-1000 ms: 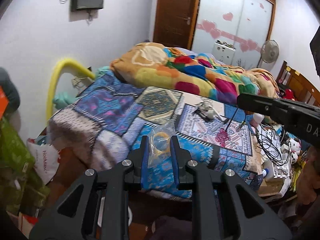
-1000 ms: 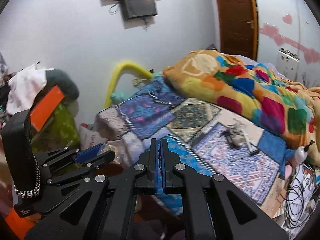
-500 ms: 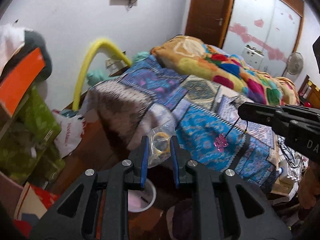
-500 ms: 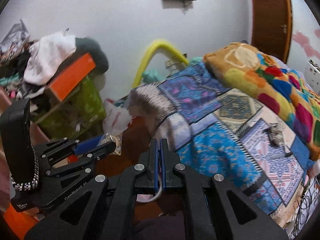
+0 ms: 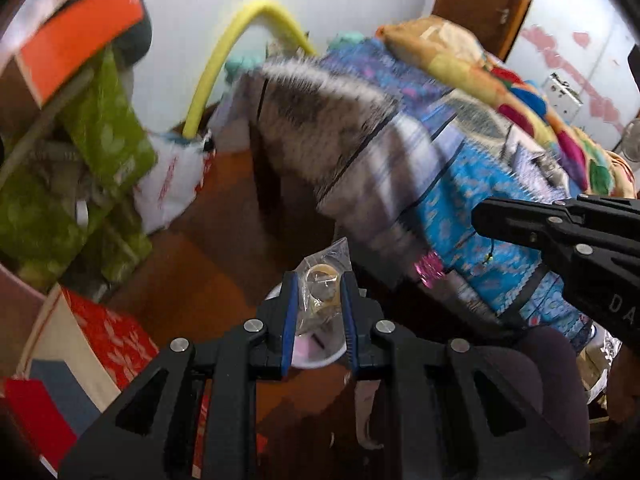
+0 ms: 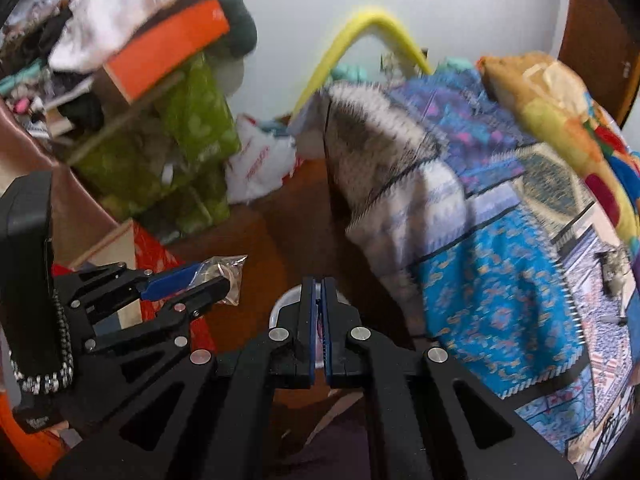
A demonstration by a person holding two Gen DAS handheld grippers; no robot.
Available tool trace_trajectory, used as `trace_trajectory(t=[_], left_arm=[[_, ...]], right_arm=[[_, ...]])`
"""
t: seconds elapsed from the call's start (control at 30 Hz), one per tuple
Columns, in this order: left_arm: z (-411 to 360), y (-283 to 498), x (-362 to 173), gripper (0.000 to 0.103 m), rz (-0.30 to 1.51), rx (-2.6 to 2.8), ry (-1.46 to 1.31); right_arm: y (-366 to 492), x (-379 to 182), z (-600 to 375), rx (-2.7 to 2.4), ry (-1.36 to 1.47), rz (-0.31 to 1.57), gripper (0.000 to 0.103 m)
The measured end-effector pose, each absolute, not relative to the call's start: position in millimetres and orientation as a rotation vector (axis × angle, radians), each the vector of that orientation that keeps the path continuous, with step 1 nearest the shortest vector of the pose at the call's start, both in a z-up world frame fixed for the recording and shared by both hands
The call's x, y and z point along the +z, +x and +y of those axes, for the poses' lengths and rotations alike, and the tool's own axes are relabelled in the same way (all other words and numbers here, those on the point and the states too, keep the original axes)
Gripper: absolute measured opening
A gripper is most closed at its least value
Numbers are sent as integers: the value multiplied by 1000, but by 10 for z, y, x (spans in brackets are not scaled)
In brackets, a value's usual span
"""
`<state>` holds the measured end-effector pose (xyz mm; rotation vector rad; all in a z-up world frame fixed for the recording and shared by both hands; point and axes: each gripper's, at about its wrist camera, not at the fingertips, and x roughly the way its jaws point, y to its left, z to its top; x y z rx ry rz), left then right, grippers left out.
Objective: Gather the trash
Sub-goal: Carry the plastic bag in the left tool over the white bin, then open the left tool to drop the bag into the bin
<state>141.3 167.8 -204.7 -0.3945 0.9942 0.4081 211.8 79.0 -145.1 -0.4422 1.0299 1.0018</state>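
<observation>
My left gripper [image 5: 319, 280] is shut on a clear plastic bag [image 5: 324, 284] with a tan ring inside, held above a white bin [image 5: 320, 354] on the brown floor. The bag also shows in the right wrist view [image 6: 228, 276], held by the left gripper [image 6: 214, 276]. My right gripper [image 6: 319, 284] is shut; a thin black cord with a pink tassel [image 5: 428, 270] hangs from it in the left wrist view, where the right gripper [image 5: 480, 216] reaches in from the right. The white bin [image 6: 286, 304] lies just beyond its tips.
A bed with a patchwork blue quilt [image 5: 460, 184] and a colourful blanket [image 5: 500, 76] fills the right. Green bags [image 5: 92, 160], an orange box [image 5: 80, 36], a white plastic bag [image 5: 172, 180] and a yellow tube [image 5: 240, 40] stand at the left. Red boxes [image 5: 108, 340] sit low left.
Both grippers have swung left and down, away from the bed top toward the floor. The white bin has come under the left gripper. The bag and tassel stay held.
</observation>
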Motion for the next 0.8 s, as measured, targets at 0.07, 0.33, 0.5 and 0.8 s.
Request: trace_trajectory(t=[0.07, 0.33, 0.5, 0.8], left_arm=[[1726, 1412, -2200, 20, 1027, 409, -429], [1861, 1455, -2804, 20, 1158, 432, -501], [1946, 1484, -2956, 20, 1186, 443, -518], [1997, 1688, -3044, 20, 1209, 417, -506]], right_arm=[[2111, -1618, 900, 1000, -471, 1073, 3], [2128, -2149, 1239, 991, -538, 1208, 3], [2184, -2375, 1406, 997, -568, 1283, 6], [2358, -2326, 1373, 938, -557, 1251, 44]])
